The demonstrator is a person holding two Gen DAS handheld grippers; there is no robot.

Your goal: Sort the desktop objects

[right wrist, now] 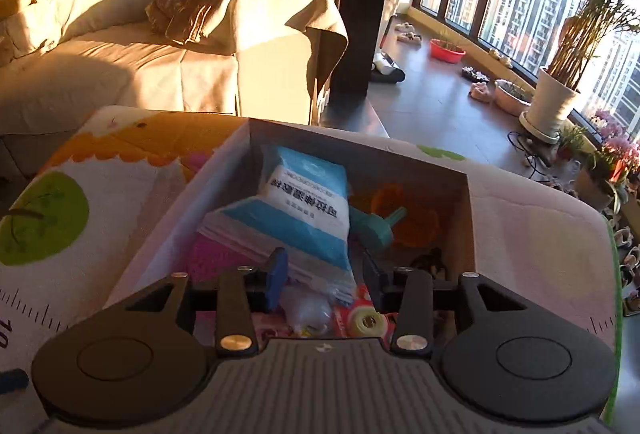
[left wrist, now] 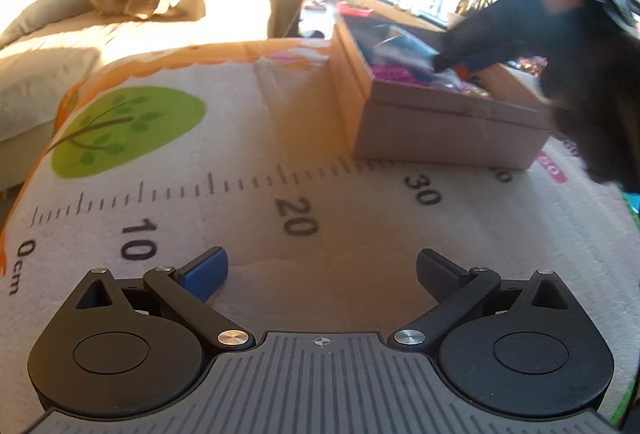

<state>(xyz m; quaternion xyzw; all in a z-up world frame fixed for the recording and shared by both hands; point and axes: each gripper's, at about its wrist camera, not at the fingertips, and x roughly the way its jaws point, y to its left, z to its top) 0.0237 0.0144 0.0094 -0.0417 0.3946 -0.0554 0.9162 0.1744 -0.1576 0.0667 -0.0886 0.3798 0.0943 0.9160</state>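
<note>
Here the left tongs (left wrist: 322, 270) stand wide apart with nothing between them, low over the printed play mat (left wrist: 224, 162) that covers the counter, its ruler markings running across just ahead of the fingertips. One fingertip carries a blue pad (left wrist: 206, 272); the other looks black. Further ahead and to the right sits an open cardboard box (left wrist: 440, 130) resting on the mat. Its contents are blurred in this view: only patches of pink and blue can be made out. A dark, motion-smeared shape reaches into the box from the right edge; it reads as the right tongs (left wrist: 448, 60), though the tips are too blurred to judge.

From the right wrist view, the right tongs (right wrist: 326, 276) hang inside the box (right wrist: 472, 194), jaws at a middling gap, and nothing is clearly gripped between them. Directly under and beyond them lies a blue-and-white plastic packet (right wrist: 304, 210) with printed characters, its lower end partly hidden by the blue-padded finger. Beside it on the right is a teal plastic piece (right wrist: 378, 228), then something orange (right wrist: 404, 214) in deep shadow that cannot be identified. Near the tongs' base sits a roll of tape (right wrist: 370, 320) on red packaging, and a clear bag (right wrist: 304, 310), partly cut off by the tongs' body. Pink material (right wrist: 212, 260) shows at the left, half covered by the packet.
</note>
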